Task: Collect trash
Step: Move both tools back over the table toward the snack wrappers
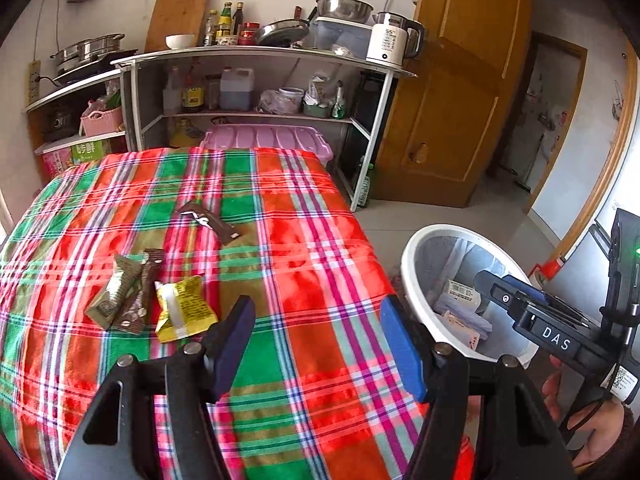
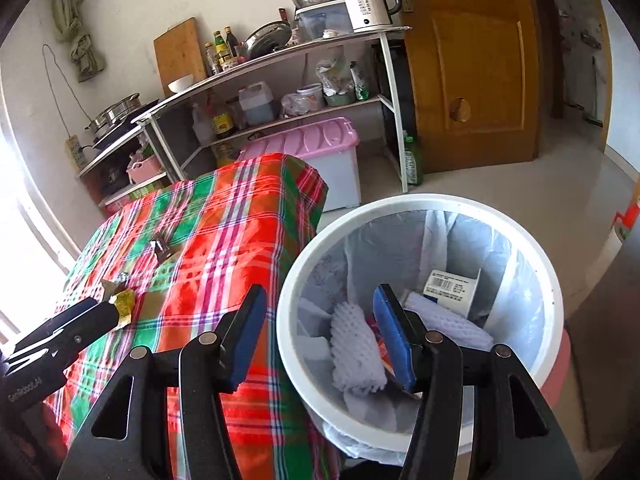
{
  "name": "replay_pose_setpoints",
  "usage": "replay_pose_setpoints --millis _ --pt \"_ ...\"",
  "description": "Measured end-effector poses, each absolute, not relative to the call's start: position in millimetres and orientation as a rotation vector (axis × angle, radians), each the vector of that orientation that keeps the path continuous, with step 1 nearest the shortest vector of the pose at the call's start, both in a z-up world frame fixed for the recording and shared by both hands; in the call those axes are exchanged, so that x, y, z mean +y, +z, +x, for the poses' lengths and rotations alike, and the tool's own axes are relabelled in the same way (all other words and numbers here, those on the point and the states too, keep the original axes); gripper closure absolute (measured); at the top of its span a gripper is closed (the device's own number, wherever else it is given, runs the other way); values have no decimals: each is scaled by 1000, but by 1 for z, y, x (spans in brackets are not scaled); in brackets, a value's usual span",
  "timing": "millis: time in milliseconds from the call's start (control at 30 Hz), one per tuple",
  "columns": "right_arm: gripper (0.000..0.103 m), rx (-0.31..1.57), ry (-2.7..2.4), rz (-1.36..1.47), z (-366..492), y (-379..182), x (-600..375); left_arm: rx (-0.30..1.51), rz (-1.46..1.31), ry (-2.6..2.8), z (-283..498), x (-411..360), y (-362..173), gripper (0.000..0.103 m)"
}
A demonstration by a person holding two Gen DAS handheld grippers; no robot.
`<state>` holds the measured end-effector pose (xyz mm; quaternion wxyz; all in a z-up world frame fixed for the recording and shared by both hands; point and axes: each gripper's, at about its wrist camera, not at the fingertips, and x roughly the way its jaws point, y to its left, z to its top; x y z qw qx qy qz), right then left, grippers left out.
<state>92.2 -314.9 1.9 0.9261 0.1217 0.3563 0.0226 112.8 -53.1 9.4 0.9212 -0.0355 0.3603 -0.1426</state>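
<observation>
**Both jaws empty, wrappers on the cloth, bin at my right**

My left gripper (image 1: pixel 318 334) hangs over the plaid tablecloth (image 1: pixel 280 208), its jaws apart with only cloth showing between them. Ahead and to its left lie the wrappers: a yellow packet (image 1: pixel 182 308) nearest my left finger, a green-and-brown wrapper (image 1: pixel 114 294) just beside it, touching a dark brown one (image 1: pixel 140 300), and a dark wrapper (image 1: pixel 210 222) on its own farther up the cloth.

My right gripper (image 2: pixel 320 334) hovers at the table's edge, jaws also apart and gripping nothing. Its left finger is over the cloth, its right finger over the mouth of the white trash bin (image 2: pixel 532 240). The bin stands just beside the table, lined with a thin plastic bag, and holds white foam netting (image 2: pixel 354 346), a white box with a printed label (image 2: pixel 452 286) and some paper scraps.

In the left wrist view a hand (image 1: pixel 588 420) holds the right gripper's handle beside the bin. Behind the table stand a shelf unit (image 1: pixel 256 56) crowded with bottles and pots, a white kettle (image 1: pixel 394 38) and a wooden door (image 1: pixel 460 88).
</observation>
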Motion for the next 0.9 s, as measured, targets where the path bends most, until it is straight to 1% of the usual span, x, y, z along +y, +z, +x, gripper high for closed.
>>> replay_pose_setpoints --millis 467,767,900 --pt "46 755 196 185 107 -2 -232 731 -120 -132 108 39 3 35" --pt "46 787 259 117 118 -8 -183 761 -157 -73 115 86 -8 35" --pt "46 801 296 135 124 -10 -167 785 -166 -63 121 101 -15 35"
